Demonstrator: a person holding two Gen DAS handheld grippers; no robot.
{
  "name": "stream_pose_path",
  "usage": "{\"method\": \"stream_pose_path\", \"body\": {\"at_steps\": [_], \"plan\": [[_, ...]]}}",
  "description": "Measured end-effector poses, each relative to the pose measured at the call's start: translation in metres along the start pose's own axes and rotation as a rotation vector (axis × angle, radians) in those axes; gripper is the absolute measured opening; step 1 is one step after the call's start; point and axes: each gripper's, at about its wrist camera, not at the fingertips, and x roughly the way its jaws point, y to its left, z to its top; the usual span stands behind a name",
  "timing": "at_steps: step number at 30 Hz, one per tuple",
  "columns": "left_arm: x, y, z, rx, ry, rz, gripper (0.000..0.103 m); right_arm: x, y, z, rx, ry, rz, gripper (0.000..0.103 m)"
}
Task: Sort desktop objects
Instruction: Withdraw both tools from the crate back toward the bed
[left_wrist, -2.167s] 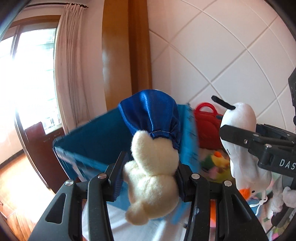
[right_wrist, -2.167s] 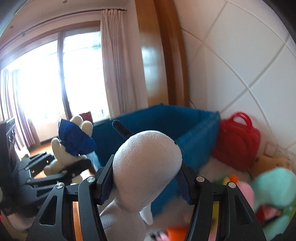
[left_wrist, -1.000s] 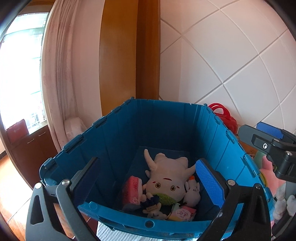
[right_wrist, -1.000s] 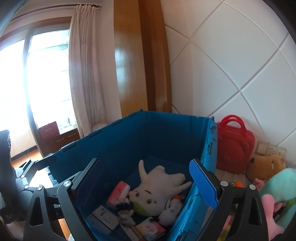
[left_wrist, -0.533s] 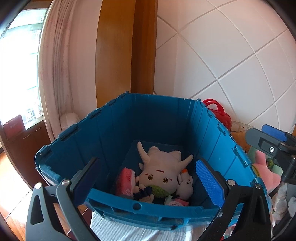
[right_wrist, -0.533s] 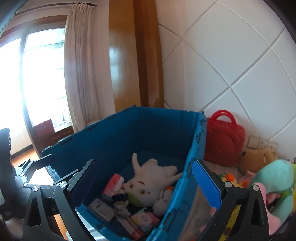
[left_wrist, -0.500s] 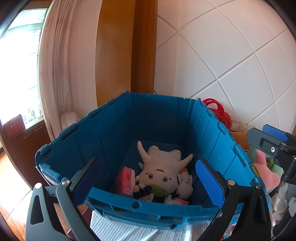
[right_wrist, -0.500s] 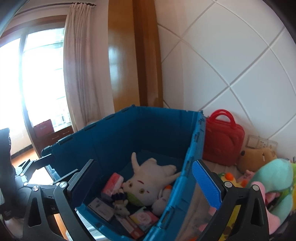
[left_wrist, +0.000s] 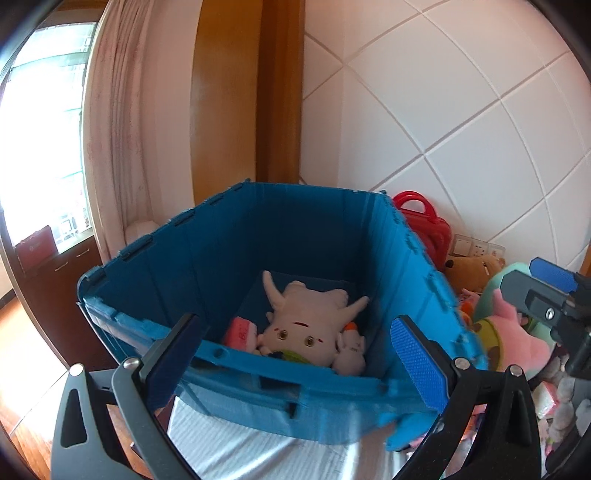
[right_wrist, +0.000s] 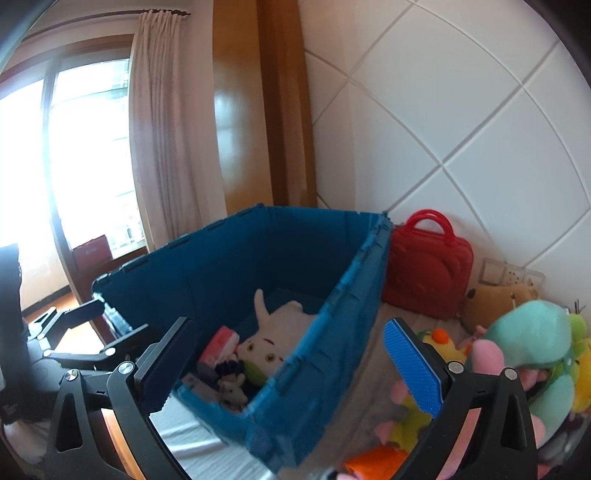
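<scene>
Two grippers, both with jaws spread wide and nothing between them: left gripper (left_wrist: 299, 350) facing the blue crate (left_wrist: 258, 384) head-on, right gripper (right_wrist: 291, 354) having just finished opening, straddling the crate's right wall. One blue crate on a white cloth (left_wrist: 240, 446), holding a white horned plush (left_wrist: 310, 321) face-up at centre, a pink-and-white box (left_wrist: 242, 332) at its 9 o'clock and a small white plush (left_wrist: 351, 356) at its 4 o'clock. Unsorted lot at the crate's 3 o'clock: red toy case (right_wrist: 428, 266), brown plush (right_wrist: 495, 302), teal plush (right_wrist: 532, 332), pink plush (left_wrist: 517, 343).
</scene>
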Motion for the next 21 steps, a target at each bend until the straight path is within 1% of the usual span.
{"method": "stream_pose_path", "body": {"at_steps": [5, 7, 10, 14, 18, 21], "plan": [[-0.017, -0.042, -0.019, 0.013, 0.006, -0.027, 0.103, -0.028, -0.032, -0.022, 0.040, 0.005, -0.013, 0.103], [-0.025, -0.065, -0.029, 0.028, 0.013, -0.045, 0.103, -0.039, -0.046, -0.033, 0.049, 0.016, -0.028, 0.103], [-0.034, -0.101, -0.045, 0.050, 0.028, -0.071, 0.103, -0.060, -0.073, -0.054, 0.069, 0.031, -0.053, 0.103], [-0.041, -0.153, -0.071, 0.067, 0.058, -0.114, 0.103, -0.096, -0.122, -0.092, 0.103, 0.057, -0.114, 0.103], [-0.040, -0.207, -0.103, 0.099, 0.117, -0.166, 0.103, -0.132, -0.172, -0.131, 0.143, 0.089, -0.182, 0.103], [-0.033, -0.245, -0.127, 0.144, 0.190, -0.223, 0.103, -0.155, -0.213, -0.164, 0.196, 0.139, -0.256, 0.103]]}}
